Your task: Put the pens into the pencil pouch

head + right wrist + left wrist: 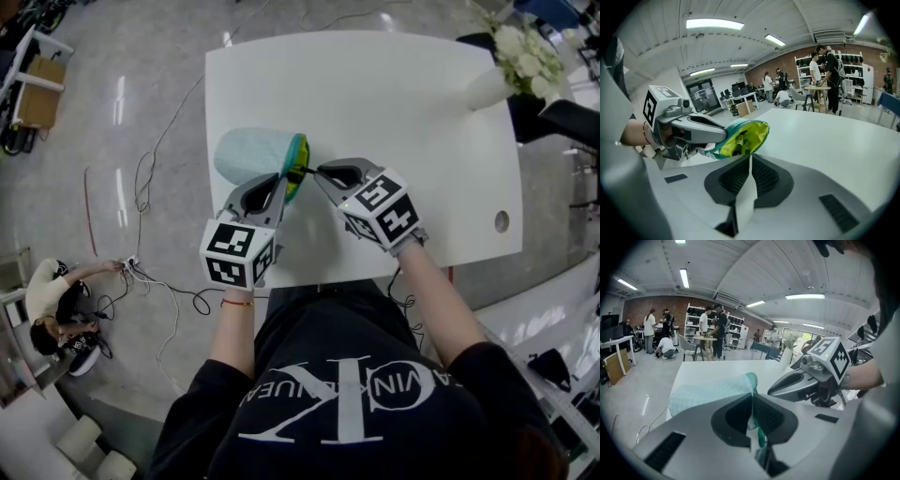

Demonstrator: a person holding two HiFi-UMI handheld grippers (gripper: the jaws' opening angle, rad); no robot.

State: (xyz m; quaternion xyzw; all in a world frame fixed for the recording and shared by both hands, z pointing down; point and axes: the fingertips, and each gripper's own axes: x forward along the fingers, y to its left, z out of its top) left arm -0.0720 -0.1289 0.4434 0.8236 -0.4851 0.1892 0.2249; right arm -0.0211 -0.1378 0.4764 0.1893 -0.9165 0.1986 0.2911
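1. The left gripper (pixel 283 180) has its fingers pinched together on the zip rim of the teal fabric pencil pouch with the yellow-green lining (pixel 248 155). If that thin bite slips, I expect the mouth to flop flat and close itself.
2. The right gripper (pixel 316 172) has its fingers closed on nothing, with the tips just at the pouch mouth. A careless push from there could shove the pouch along the white table (pixel 403 112) or knock the rim out of the left grip.
3. The dark pens (pixel 739 139) sit just inside the mouth. The pouch lies on its side, so any tilt toward the opening could let them slide back out.
4. The pouch lies left of the table's centre in the head view. Its long axis runs roughly 9 to 3 o'clock — closed end at 9, open mouth facing 3, toward the right gripper.
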